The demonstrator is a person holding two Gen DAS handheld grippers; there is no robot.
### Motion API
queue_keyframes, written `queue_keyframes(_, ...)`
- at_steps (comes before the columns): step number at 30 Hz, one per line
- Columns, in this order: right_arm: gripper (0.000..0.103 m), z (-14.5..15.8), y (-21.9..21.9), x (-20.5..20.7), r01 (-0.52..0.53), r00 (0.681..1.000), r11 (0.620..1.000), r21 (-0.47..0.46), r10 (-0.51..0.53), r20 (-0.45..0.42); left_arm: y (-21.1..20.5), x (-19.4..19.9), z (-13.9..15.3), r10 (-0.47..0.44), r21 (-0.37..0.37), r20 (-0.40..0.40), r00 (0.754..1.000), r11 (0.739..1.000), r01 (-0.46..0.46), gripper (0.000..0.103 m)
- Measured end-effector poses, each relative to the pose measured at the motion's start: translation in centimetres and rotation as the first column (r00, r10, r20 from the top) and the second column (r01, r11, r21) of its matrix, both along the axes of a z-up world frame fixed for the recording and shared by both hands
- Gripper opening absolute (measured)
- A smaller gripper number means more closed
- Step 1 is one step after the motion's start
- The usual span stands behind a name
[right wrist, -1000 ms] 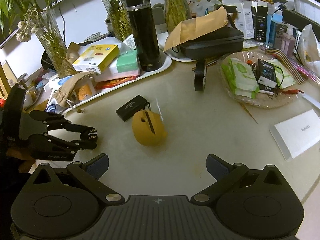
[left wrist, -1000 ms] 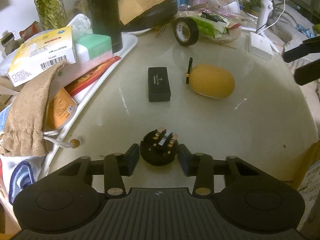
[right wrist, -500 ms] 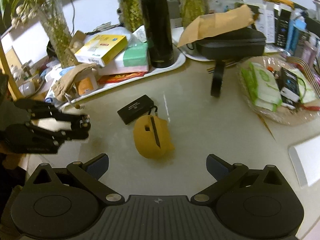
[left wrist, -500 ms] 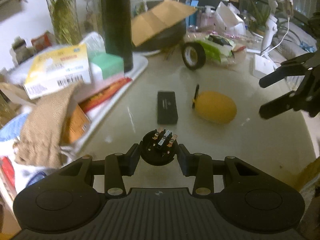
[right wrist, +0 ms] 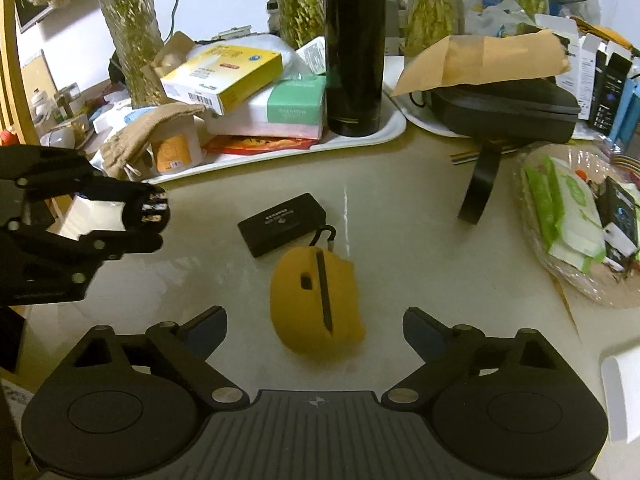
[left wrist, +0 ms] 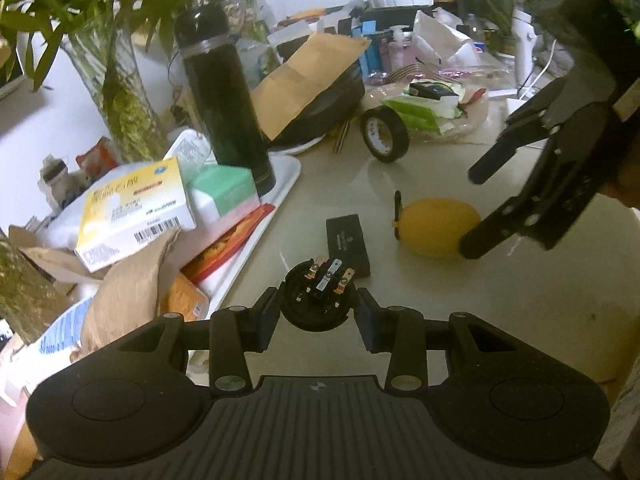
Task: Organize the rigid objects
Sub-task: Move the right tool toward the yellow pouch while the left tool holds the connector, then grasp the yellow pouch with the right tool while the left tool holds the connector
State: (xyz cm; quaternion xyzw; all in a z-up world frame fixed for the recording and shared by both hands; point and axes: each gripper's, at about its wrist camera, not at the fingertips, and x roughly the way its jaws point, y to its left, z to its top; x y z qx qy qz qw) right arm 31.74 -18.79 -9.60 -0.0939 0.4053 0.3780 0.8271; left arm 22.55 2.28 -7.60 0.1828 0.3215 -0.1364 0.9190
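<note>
My left gripper is shut on a round black plug part with copper contacts, held a little above the table. The same gripper shows at the left of the right wrist view. A yellow rubbery case with a black strap lies on the pale table. My right gripper straddles it with its jaws closing; the fingers stand apart from its sides. From the left wrist view the right gripper reaches the yellow case from the right. A small black box lies just behind it.
A white tray at the back left carries a black flask, boxes and a cloth pouch. A black tape roll stands on edge to the right. A plastic-wrapped plate of sachets sits far right. Plant vases line the back.
My right gripper has come down and forward until the yellow case lies between its fingers, which have narrowed slightly. The left gripper has tilted up, still holding the plug part.
</note>
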Motion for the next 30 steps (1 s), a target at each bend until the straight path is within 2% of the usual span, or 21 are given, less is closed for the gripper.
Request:
queue_keyframes(5, 0.088, -0.9, 0.6, 1.0, -0.003, 1.0, 1.0, -0.019, 0.003, 0.004, -0.5, -0.2, -0.1, -0.026, 0.017, 0.011, 1.0, 1.0, 0.026, 0.04)
queue_keyframes(10, 0.086, -1.4, 1.3, 1.8, -0.01, 1.0, 1.0, 0.001, 0.01, -0.013, -0.7, -0.2, -0.1, -0.035, 0.022, 0.014, 0.999, 0.999, 0.035, 0.04)
queue_keyframes(15, 0.075, -2.4, 2.2, 2.4, -0.023, 0.999, 1.0, -0.011, 0.022, -0.042, -0.7, -0.3, -0.1, -0.044, 0.017, 0.017, 0.999, 0.999, 0.044, 0.04)
queue_keyframes(18, 0.07, -2.5, 2.5, 2.3, -0.031, 0.999, 0.999, -0.014, 0.03, -0.025, -0.8, -0.5, -0.2, -0.05, 0.024, 0.019, 0.999, 0.998, 0.05, 0.04)
queue_keyframes(20, 0.058, -2.4, 2.6, 2.3, -0.041, 0.999, 0.999, 0.002, 0.041, -0.032, -0.9, -0.6, -0.2, -0.054, 0.028, 0.02, 0.998, 0.998, 0.054, 0.04)
queue_keyframes(30, 0.057, -1.2, 2.2, 1.4, -0.067, 0.997, 0.997, -0.023, 0.066, -0.033, -0.8, -0.9, -0.1, -0.043, 0.036, 0.032, 0.999, 0.998, 0.042, 0.04)
